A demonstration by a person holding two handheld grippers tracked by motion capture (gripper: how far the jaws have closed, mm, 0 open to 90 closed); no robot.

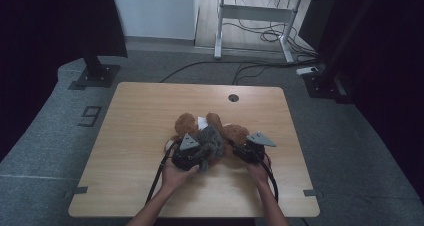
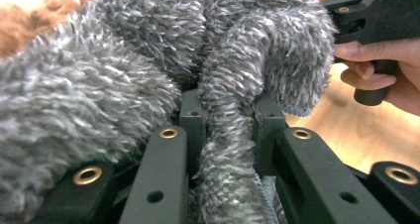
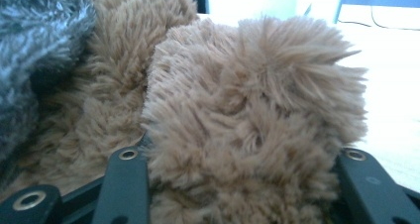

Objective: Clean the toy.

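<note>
Pinching a fold of the grey fuzzy garment [image 2: 233,110], the left gripper [image 2: 229,120] has its jaws squeezed tight on the fabric, while the right gripper [image 3: 242,159] has its jaws closed around a plump brown limb of the plush bear [image 3: 247,115]. The bear [image 1: 207,133] lies near the middle of the bench [image 1: 130,136], slightly toward the person's side, with the grey garment [image 1: 210,142] bunched over its body and both grippers touching it from the near edge.

The work looks like dressing or undressing the bear. The main risk is the pile: the left jaws hold only a narrow ridge of loose, slippery fleece, so a firm pull could strip it free. The right grip squashes soft stuffing and may slide off. Pulling in opposed directions could also drag the whole toy across the smooth wood.
</note>
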